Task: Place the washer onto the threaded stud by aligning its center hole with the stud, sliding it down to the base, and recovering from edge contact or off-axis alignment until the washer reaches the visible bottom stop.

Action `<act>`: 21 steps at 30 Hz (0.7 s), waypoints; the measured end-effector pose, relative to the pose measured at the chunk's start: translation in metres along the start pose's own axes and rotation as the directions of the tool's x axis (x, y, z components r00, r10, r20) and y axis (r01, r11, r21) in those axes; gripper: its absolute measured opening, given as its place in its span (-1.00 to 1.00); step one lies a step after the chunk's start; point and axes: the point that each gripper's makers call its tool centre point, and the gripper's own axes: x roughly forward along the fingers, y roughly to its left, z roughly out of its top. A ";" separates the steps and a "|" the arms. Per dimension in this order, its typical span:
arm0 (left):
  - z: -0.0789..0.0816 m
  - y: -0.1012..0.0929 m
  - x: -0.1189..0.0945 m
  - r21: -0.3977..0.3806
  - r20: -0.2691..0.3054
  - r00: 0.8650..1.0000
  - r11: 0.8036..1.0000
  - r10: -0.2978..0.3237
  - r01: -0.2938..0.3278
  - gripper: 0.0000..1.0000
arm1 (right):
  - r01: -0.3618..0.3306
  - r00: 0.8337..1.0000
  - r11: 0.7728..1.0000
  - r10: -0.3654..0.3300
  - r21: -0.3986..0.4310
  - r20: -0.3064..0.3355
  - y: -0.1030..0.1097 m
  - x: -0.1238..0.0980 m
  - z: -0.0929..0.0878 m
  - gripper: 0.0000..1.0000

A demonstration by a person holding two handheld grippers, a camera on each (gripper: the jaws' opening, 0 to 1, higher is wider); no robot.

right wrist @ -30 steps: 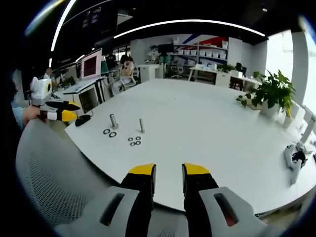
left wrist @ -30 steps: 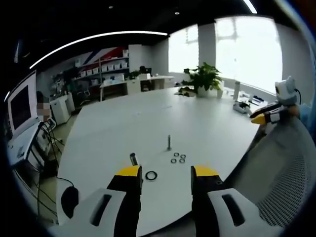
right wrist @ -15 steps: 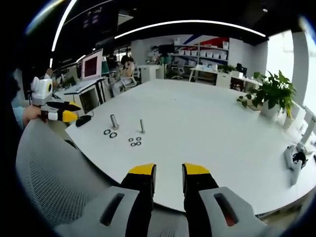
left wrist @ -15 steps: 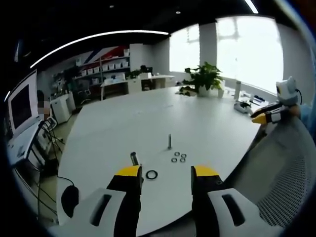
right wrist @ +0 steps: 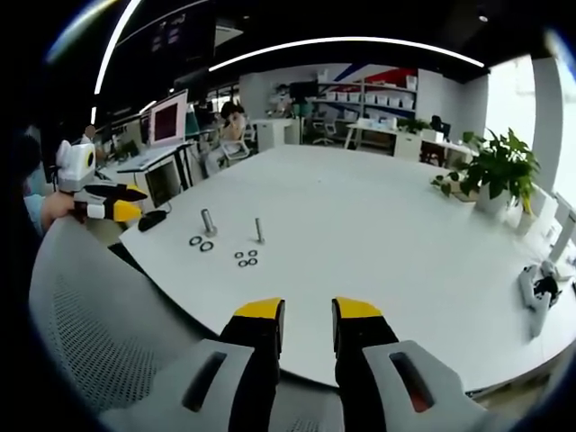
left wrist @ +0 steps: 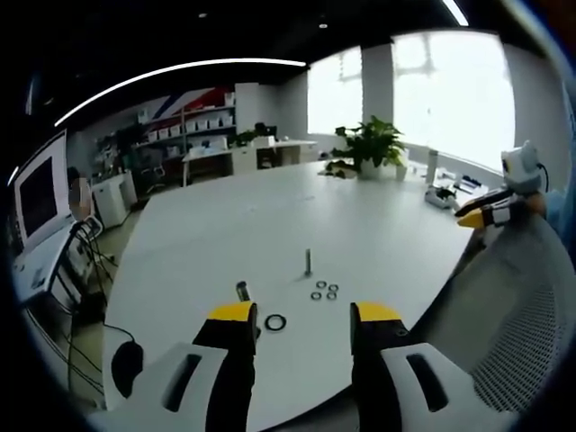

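A thin threaded stud (left wrist: 308,261) stands upright on the white table (left wrist: 270,216). A cluster of small washers (left wrist: 324,291) lies just in front of it. A larger dark washer (left wrist: 275,321) lies close to my left gripper (left wrist: 304,315), beside a thicker short bolt (left wrist: 243,290). The left gripper hovers at the table's near edge, open and holding nothing. In the right gripper view the stud (right wrist: 259,229), the small washers (right wrist: 244,258), two larger washers (right wrist: 200,243) and the thick bolt (right wrist: 208,220) sit far ahead on the left. My right gripper (right wrist: 309,310) is open and holds nothing.
A grey mesh chair back (left wrist: 513,315) stands between the two grippers. The other gripper shows at the edge of each view (left wrist: 486,211) (right wrist: 106,209). A potted plant (left wrist: 371,144) is at the far table end, a black mouse (left wrist: 126,364) near the left edge, a white device (right wrist: 535,292) at right.
The left gripper view has shifted very slightly; the stud, the washers and both grippers' jaws stand as before.
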 end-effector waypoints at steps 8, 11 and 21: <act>0.006 -0.001 0.000 0.013 0.025 1.000 1.000 -0.014 0.014 -0.20 | 0.005 1.000 1.000 -0.005 0.004 0.008 -0.001 0.000 0.001 -0.53; 0.005 -0.003 0.001 0.029 0.023 0.999 0.999 -0.026 0.026 -0.20 | 0.007 1.000 1.000 -0.007 0.005 0.006 -0.002 0.000 0.001 -0.53; 0.010 -0.005 0.003 -0.012 0.048 0.992 0.993 -0.113 0.114 -0.21 | 0.012 1.000 1.000 -0.012 0.011 0.011 -0.003 0.000 0.002 -0.53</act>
